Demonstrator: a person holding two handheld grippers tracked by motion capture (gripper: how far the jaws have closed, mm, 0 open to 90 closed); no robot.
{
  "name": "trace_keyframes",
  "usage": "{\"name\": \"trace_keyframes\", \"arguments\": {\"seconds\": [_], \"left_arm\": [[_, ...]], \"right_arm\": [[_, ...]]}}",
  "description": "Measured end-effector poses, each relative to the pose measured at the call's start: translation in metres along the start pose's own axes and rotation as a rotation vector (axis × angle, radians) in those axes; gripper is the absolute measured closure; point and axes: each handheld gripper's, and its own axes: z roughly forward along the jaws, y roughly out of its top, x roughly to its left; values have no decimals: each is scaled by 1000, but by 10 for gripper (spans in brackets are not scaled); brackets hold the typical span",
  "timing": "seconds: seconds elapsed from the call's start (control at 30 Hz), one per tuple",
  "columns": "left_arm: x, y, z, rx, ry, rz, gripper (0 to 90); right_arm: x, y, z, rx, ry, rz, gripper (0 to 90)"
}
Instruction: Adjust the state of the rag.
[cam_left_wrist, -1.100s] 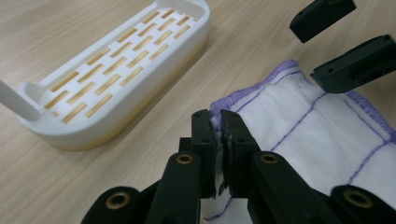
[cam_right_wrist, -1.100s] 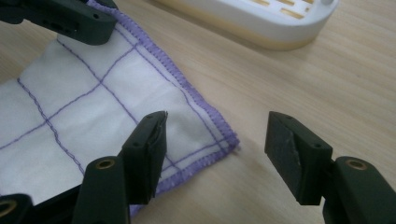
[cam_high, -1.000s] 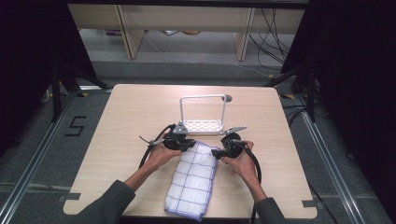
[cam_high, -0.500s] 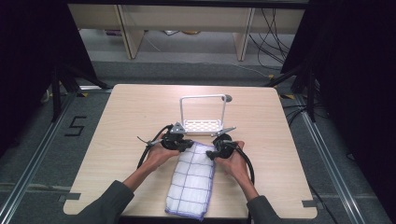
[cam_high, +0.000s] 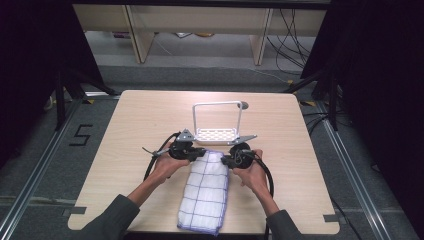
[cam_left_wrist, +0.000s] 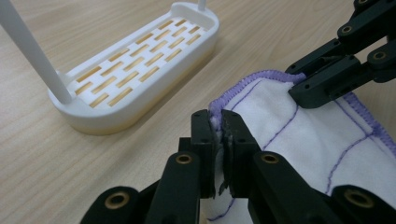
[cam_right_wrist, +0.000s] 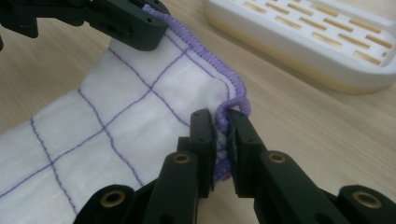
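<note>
Checked cloth (cam_high: 205, 192) on bench (cam_high: 130, 130): soft, light, limp, will sag. L claw (cam_left_wrist: 218, 140) pinches far hem corner; R claw (cam_right_wrist: 223, 140), jaws just closing, pinches other corner. Hem = best hold.

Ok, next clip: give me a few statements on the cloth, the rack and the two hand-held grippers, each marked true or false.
1. The left hand-held gripper is shut on a far corner of the white cloth with purple grid lines and purple hem. True.
2. The right hand-held gripper hangs open above the cloth. False: its jaws have just been closing and now pinch the cloth's purple hem.
3. The cloth hangs over the white slotted plastic rack with a wire handle. False: the cloth lies flat on the light wooden table, on the near side of the rack.
4. The rack's slotted tray holds nothing. True.
5. The cloth is folded into a long strip. True.
</note>
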Motion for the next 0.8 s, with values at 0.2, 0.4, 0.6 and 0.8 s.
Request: {"name": "trace_keyframes", "arguments": {"seconds": [0.2, 0.4, 0.6, 0.8], "left_arm": [[-3, 7, -18, -53, -11, -14, 839], [-8, 13, -36, -46, -21, -11, 839], [-13, 18, -53, -67, -21, -18, 843], [-17, 24, -62, -90, -39, -8, 844]], "right_arm": [[4, 6, -15, -56, 23, 1, 822], [11, 12, -29, -81, 44, -13, 822], [21, 20, -41, -121, 66, -34, 823], [22, 22, -51, -133, 64, -44, 823]]}}
